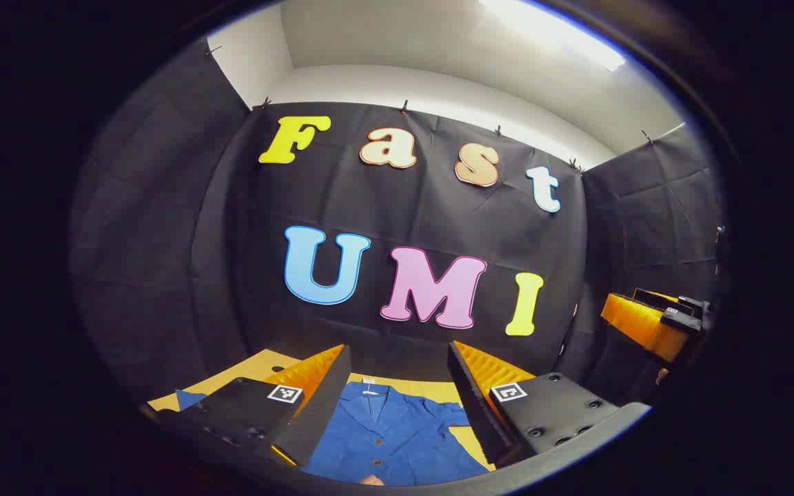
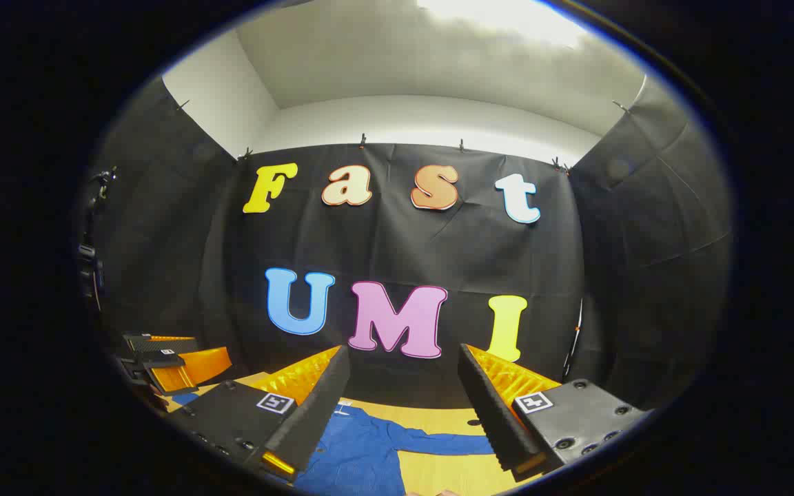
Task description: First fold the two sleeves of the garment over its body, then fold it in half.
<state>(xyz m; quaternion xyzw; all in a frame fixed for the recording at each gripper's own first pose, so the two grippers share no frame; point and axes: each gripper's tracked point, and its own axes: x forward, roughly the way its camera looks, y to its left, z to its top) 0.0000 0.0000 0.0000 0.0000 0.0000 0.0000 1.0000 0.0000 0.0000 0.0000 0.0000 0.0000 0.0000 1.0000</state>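
Left gripper view: left gripper [image 1: 397,393] sits w/ fingers spread wide, nothing between them, held above the table [image 1: 249,368]. Below and through the gap lies the blue garment [image 1: 393,434], collar toward the booth wall, front w/ buttons facing up, spread flat on the yellow-tan tabletop. One sleeve tip pokes out at far left of the fingers. Right gripper shows farther off at right edge [image 1: 652,320], up in the air, apart from the garment.

Right gripper view: right gripper [image 2: 404,406] also released, fingers wide apart, gripping nothing, hovering over the table [image 2: 452,468]. Garment [image 2: 359,451] lies below, its sleeve [image 2: 445,444] stretched straight out sideways on the table, not folded over the body. Left gripper visible at left edge [image 2: 169,362], raised, clear of the cloth.
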